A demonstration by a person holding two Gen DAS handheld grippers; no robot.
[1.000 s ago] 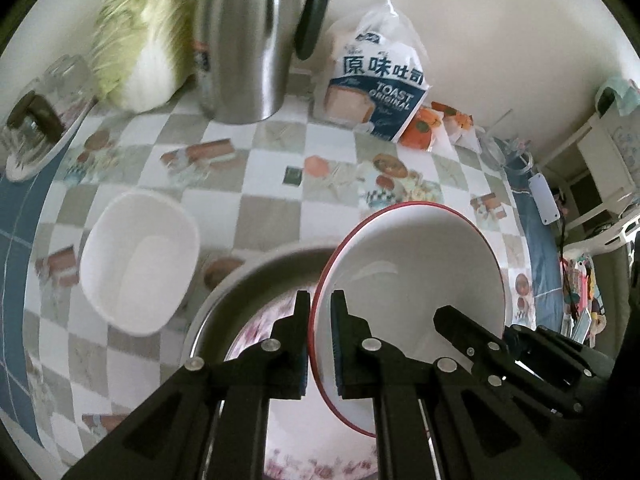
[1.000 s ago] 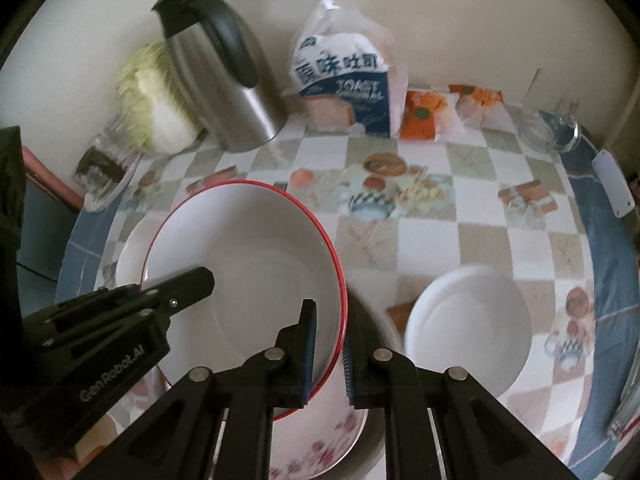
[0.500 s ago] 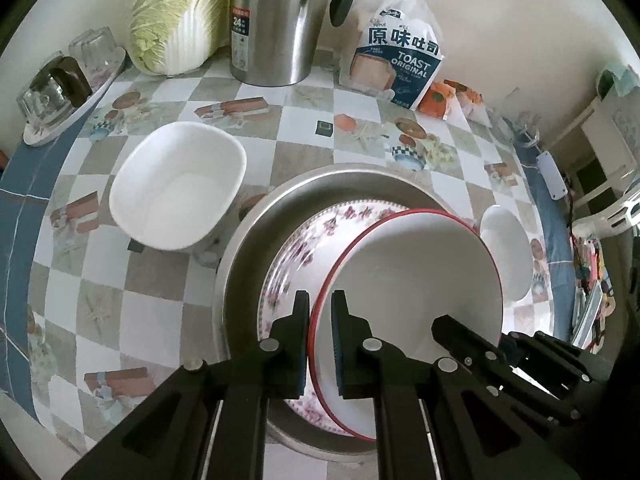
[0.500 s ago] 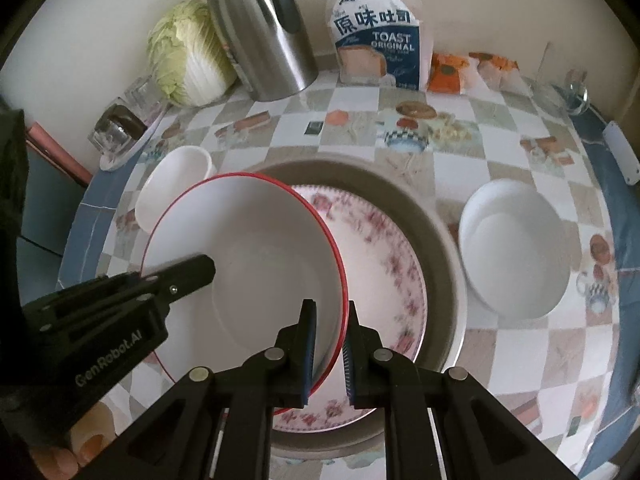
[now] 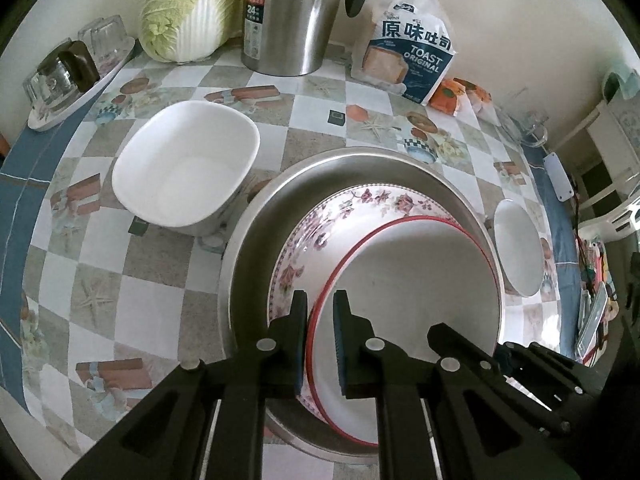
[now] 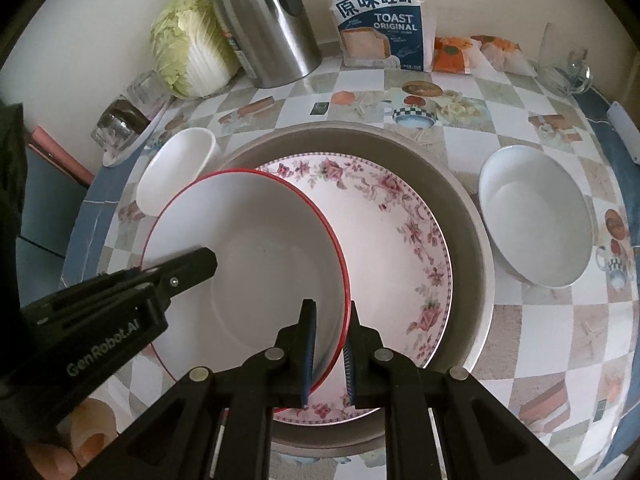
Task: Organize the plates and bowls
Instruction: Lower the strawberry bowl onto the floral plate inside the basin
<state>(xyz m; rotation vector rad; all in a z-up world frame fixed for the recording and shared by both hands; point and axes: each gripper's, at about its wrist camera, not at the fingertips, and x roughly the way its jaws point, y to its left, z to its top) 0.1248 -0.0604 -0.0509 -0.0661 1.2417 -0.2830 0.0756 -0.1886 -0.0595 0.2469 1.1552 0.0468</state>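
A white bowl with a red rim (image 5: 412,280) (image 6: 248,248) is held between both grippers, low over a floral plate (image 5: 320,220) (image 6: 392,232). That plate lies inside a wide metal basin (image 5: 260,240) (image 6: 468,220). My left gripper (image 5: 320,297) is shut on the bowl's left rim. My right gripper (image 6: 330,307) is shut on its right rim. I cannot tell whether the bowl touches the plate. A white squarish bowl (image 5: 188,168) (image 6: 176,168) stands left of the basin, and a round white bowl (image 5: 518,252) (image 6: 536,220) stands right of it.
Along the wall at the back stand a steel kettle (image 5: 288,16), a cabbage (image 5: 184,12), a bag of toast (image 5: 412,52) and orange snack packets (image 6: 452,54). A tray of glasses (image 5: 64,80) sits far left. A glass mug (image 6: 568,72) sits far right.
Both grippers have carried the red-rimmed bowl back from the kettle and bread to over the floral plate. The basin and both white bowls have come fully into view.
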